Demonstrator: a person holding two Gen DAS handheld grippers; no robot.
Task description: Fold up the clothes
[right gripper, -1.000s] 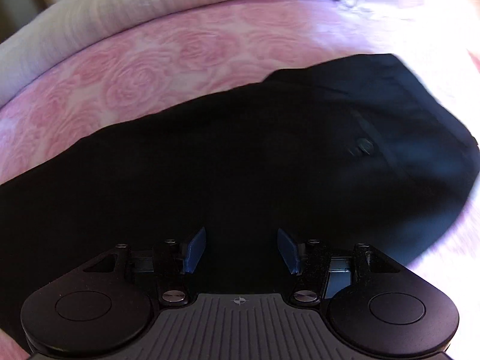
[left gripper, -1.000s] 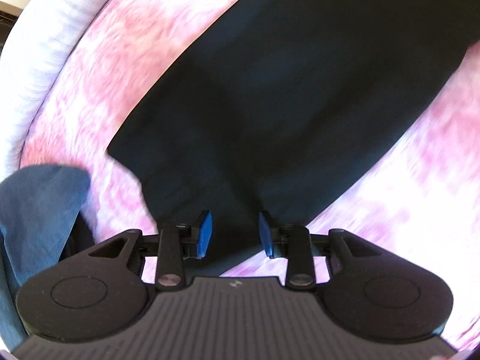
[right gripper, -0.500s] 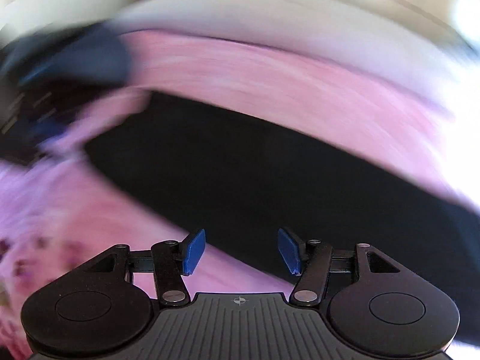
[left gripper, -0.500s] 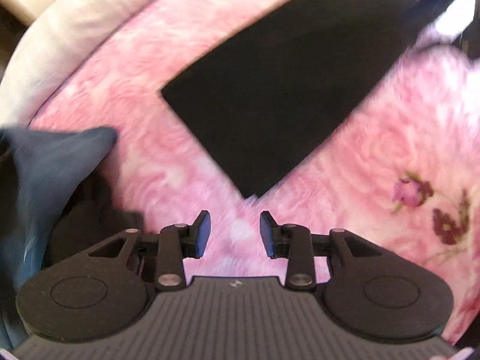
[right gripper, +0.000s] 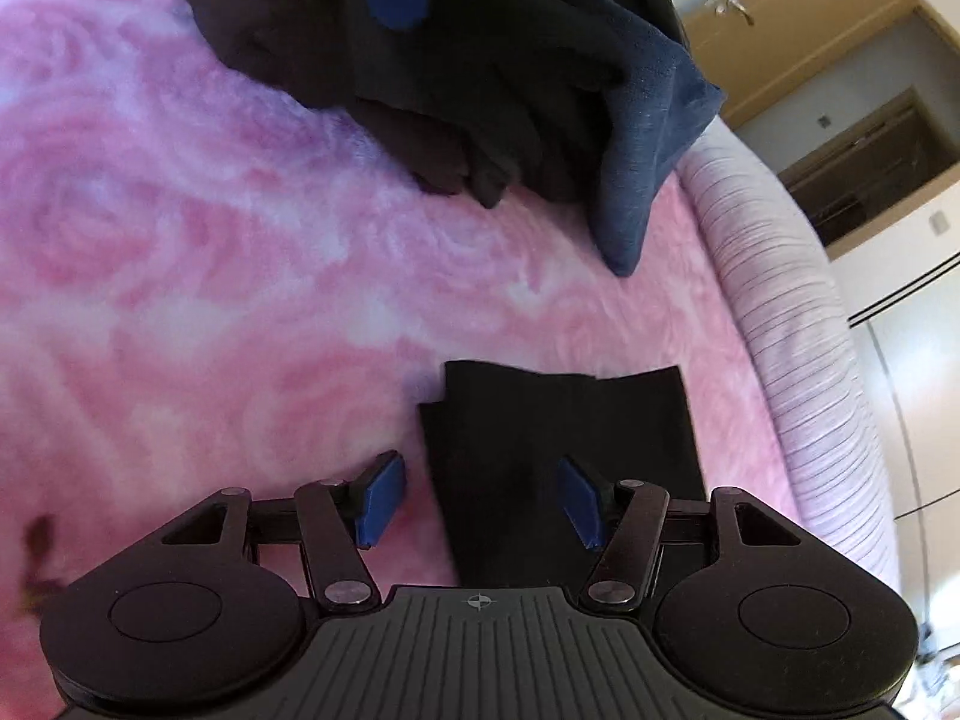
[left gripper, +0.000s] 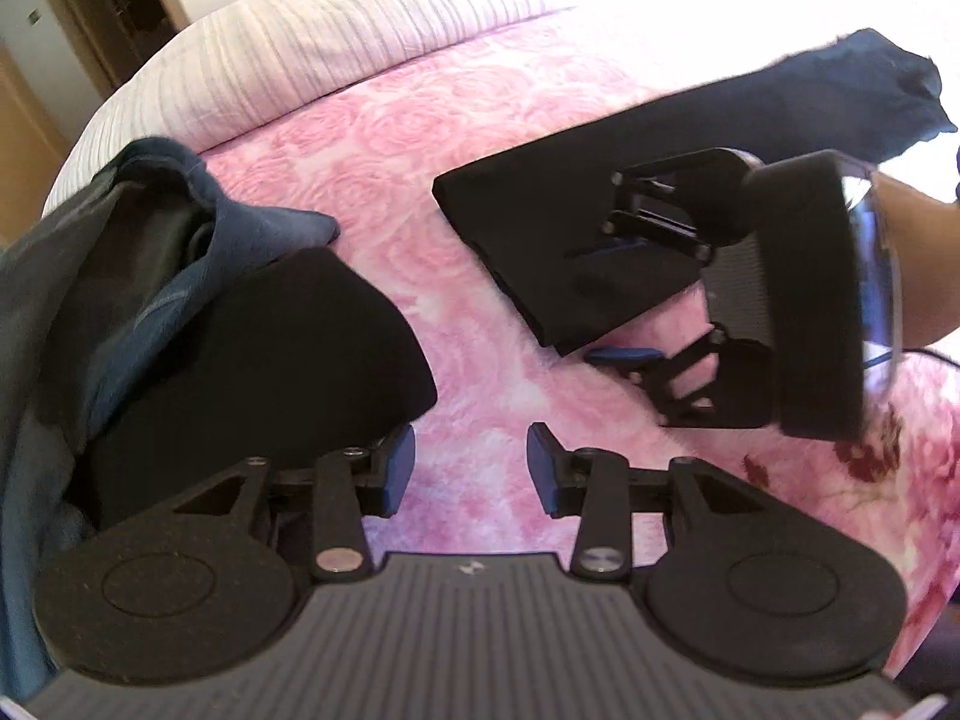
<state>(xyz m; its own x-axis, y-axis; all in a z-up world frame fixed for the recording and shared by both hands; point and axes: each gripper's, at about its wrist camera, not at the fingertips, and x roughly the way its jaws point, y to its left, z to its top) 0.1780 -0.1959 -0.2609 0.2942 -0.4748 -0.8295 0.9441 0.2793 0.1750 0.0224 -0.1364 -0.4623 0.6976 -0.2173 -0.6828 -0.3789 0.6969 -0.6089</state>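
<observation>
We see the black trousers [right gripper: 558, 438] lying flat on the pink bed [right gripper: 210, 300]. The right gripper [right gripper: 480, 498] straddles their hem edge, jaws open; the left gripper [left gripper: 471, 468] hovers beside a clothes pile [left gripper: 180, 312], jaws open.

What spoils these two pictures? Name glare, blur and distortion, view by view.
Left wrist view: sunlight blows out the pink bedspread at upper right; the right gripper over the black trousers is smeared by motion; fisheye bends the striped bed edge. Right wrist view: sharper and evenly lit, the pile of dark clothes lacks detail, and the wardrobe curves.
</observation>
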